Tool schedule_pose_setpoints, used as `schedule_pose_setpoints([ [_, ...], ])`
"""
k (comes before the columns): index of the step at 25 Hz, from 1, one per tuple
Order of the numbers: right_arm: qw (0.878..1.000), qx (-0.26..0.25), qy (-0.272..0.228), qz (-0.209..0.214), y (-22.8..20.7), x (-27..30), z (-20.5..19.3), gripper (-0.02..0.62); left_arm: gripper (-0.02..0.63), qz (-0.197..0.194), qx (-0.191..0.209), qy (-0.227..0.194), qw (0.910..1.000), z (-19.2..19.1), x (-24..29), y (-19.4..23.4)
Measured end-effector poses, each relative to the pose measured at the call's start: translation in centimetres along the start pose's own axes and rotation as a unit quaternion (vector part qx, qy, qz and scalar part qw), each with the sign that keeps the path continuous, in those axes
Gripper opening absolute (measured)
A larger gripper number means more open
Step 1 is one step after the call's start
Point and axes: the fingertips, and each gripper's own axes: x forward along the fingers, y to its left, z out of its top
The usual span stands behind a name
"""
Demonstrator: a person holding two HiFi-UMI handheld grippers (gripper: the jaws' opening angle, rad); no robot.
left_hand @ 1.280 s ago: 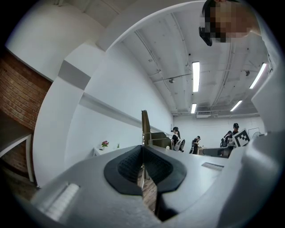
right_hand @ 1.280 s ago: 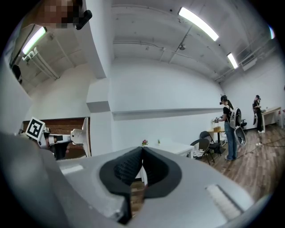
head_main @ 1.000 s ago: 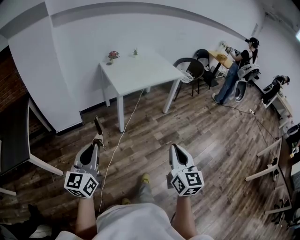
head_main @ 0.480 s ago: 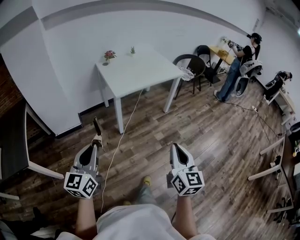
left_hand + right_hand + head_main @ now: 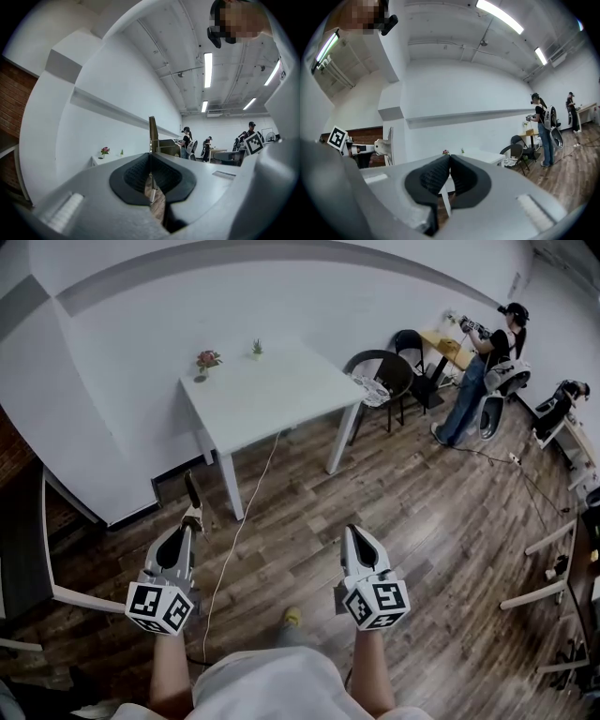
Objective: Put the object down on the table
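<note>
Open plank floor point(image 5: 422, 512) lies ahead and to my right. The white table point(image 5: 281, 395) stands against the wall with its near edge and legs facing me, well apart from both tools. Chairs point(image 5: 380, 376) crowd its right end. A cable point(image 5: 228, 549) crosses the floor just right of the left gripper point(image 5: 192, 519). That gripper is clamped tight on the lower end of a thin flat strip point(image 5: 192, 491), out over the floor. Its long axis is upright, free end up. Right gripper point(image 5: 354, 532): pads pressed together, nothing between them.
</note>
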Motion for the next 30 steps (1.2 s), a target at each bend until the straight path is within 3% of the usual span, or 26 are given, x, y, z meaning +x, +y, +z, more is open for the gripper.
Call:
schedule_pose_setpoints([
  [15,1.0,0.014,0.006,0.013,-10.8,9.4,1.3,0.003,0.014,0.015,0.018,0.002,0.9997,0.3,13.8,-1.8],
  [30,1.0,0.02,0.002,0.012,-15.9,13.5,1.8,0.003,0.014,0.01,0.024,0.001,0.9997,-0.1,20.7,-3.0],
])
